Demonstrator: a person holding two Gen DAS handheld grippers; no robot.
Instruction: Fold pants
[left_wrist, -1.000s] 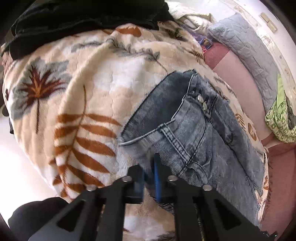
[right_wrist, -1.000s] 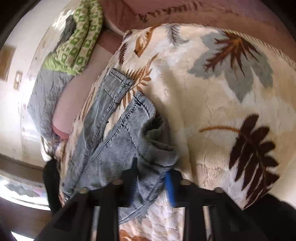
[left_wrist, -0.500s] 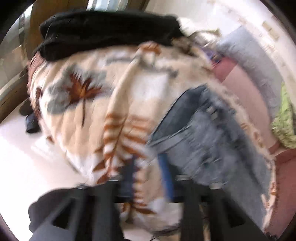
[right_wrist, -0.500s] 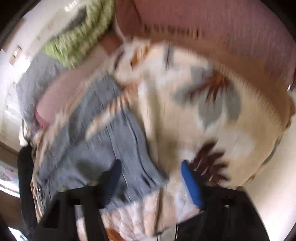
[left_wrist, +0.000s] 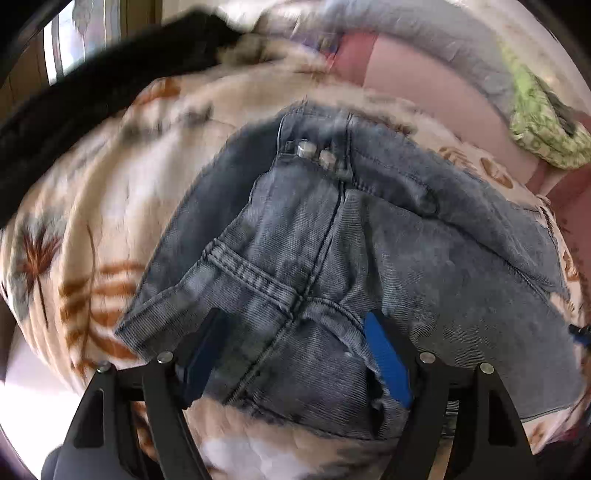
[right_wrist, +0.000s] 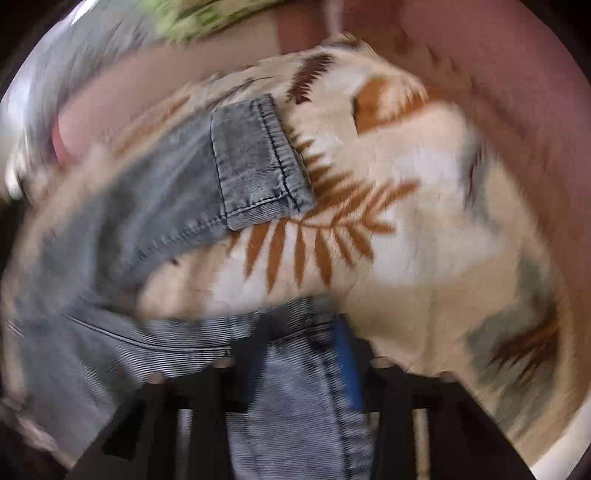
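- Faded grey-blue denim pants (left_wrist: 369, 236) are spread on cream leaf-print blanket (left_wrist: 103, 206).
- Left gripper (left_wrist: 291, 354): jaws opening, apart over waistband.
- Right gripper (right_wrist: 299, 354): jaws closing, denim fold clamped between them.

No legible text, label, brand, number or sign in either view. The two metal buttons (left_wrist: 312, 153) at the waistband of the jeans (left_wrist: 332, 266) carry no readable marking; the frames are motion-blurred.
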